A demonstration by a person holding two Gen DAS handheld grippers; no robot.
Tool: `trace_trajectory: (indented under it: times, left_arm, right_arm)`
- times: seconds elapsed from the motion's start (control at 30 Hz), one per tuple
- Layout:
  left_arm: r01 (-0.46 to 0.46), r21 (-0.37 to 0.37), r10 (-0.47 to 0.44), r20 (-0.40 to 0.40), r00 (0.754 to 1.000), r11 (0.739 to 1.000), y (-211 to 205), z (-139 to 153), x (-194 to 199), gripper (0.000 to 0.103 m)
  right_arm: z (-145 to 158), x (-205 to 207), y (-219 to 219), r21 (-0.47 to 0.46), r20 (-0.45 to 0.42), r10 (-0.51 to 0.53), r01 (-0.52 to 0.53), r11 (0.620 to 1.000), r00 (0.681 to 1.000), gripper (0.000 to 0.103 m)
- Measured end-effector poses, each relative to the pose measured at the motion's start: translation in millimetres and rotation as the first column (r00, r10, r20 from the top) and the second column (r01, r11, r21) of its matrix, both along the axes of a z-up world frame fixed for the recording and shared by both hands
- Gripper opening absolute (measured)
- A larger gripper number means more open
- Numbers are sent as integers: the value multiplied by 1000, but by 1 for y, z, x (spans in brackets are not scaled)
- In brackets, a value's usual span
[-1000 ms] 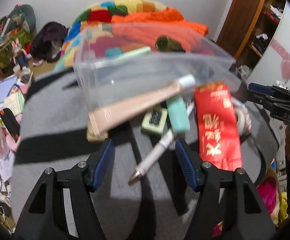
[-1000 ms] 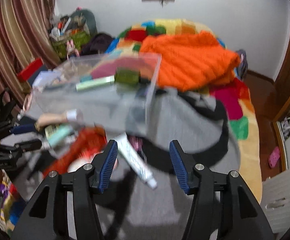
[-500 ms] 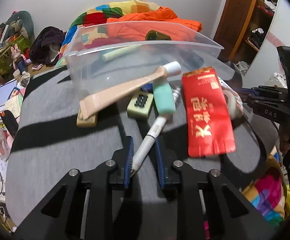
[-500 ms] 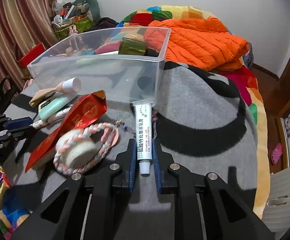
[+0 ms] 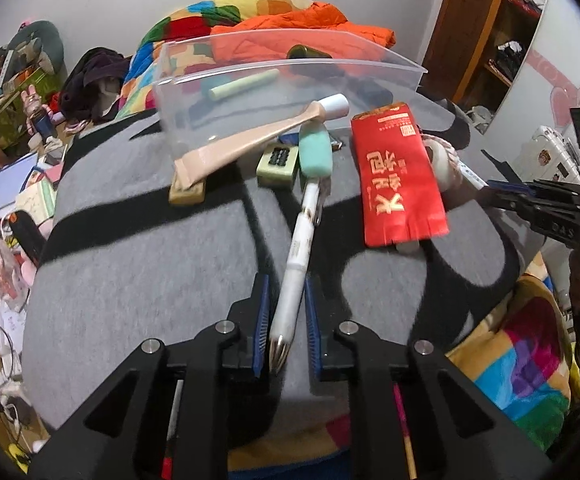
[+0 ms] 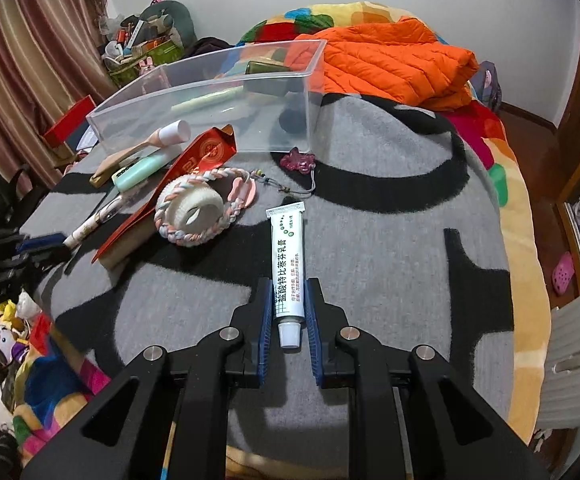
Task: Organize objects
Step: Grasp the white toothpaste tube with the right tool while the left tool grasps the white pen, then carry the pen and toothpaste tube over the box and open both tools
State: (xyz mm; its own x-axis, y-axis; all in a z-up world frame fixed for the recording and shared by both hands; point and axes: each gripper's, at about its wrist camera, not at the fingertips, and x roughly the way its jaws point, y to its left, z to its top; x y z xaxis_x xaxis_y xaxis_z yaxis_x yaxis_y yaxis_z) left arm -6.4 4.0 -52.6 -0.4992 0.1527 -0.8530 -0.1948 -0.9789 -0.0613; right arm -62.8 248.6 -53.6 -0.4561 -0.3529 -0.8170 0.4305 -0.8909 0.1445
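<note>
My left gripper (image 5: 285, 320) is shut on a white pen (image 5: 300, 248) that points toward a clear plastic bin (image 5: 193, 92). My right gripper (image 6: 289, 312) is shut on a white ointment tube (image 6: 287, 256), cap toward me. In front of the bin lie a beige tube (image 5: 249, 140), a mint case (image 5: 314, 152), a green eraser-like block (image 5: 277, 162), a red envelope (image 5: 398, 176), and a braided rope ring on a white tape roll (image 6: 191, 212). A pink star charm (image 6: 298, 160) lies by the bin's corner. The bin (image 6: 225, 92) holds a pale green tube and a dark bottle.
Everything rests on a grey and black blanket (image 6: 390, 240) over a bed. An orange jacket (image 6: 390, 60) lies behind the bin. Clutter fills the floor at the left (image 5: 5, 184). The other gripper shows at the right edge of the left wrist view (image 5: 538, 200).
Both grippers went from open to shut, the left on the pen and the right on the ointment tube. Both have since drawn back a little from the bin.
</note>
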Motion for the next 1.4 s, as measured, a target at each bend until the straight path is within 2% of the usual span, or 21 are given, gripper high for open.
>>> trace_trajectory:
  times: [0.13,0.23,0.33,0.37,0.43,0.5,0.6,0.77,1.1,1.4]
  left_arm:
    - [53,-32,-53,0,999,998,13,-4,-23,29]
    - [90,-50,-90,-2,996,995,22,-6,-40,31]
    - [104,-30,-104,-6,995,994,23,-8,-52,31]
    - [108,-27,-108,-10,994,994,24,-8,-53,30]
    - [123,-13,-123,-20,992,992,24,-8,-53,18]
    - [120,-9,-121,-29,992,993,23,-7,-49,14]
    - [107,31,-107,-24,994,994,19,-5,-41,13]
    - [74,55,-73,-34,997,996,12,1,-24,13]
    - [-18,99,33,-154,988,995,-10,43,-8,13]
    - [-41,146,81,-284,955,988,-23,93,-19,13]
  right_arm:
    - [1,-9,-2,-2,2,-8,9,1000,1000,15]
    - [-2,-15,-7,17,4,-9,9,1000,1000,17]
    - [-5,-16,-10,22,-12,-15,15,1000,1000,17]
    - [-5,-15,-11,23,-18,-19,20,1000,1000,17]
    - [-5,-13,-12,24,-28,-27,28,999,999,17]
    - [-4,-12,-11,17,-32,-36,36,999,999,16]
    - [-1,-10,-9,1,-33,-47,47,999,998,15]
    - [16,-6,-7,-39,-67,-64,62,997,996,15]
    - [53,-9,-19,-119,-153,-68,50,992,986,15]
    - [86,-28,-31,-166,-229,-80,42,985,970,15]
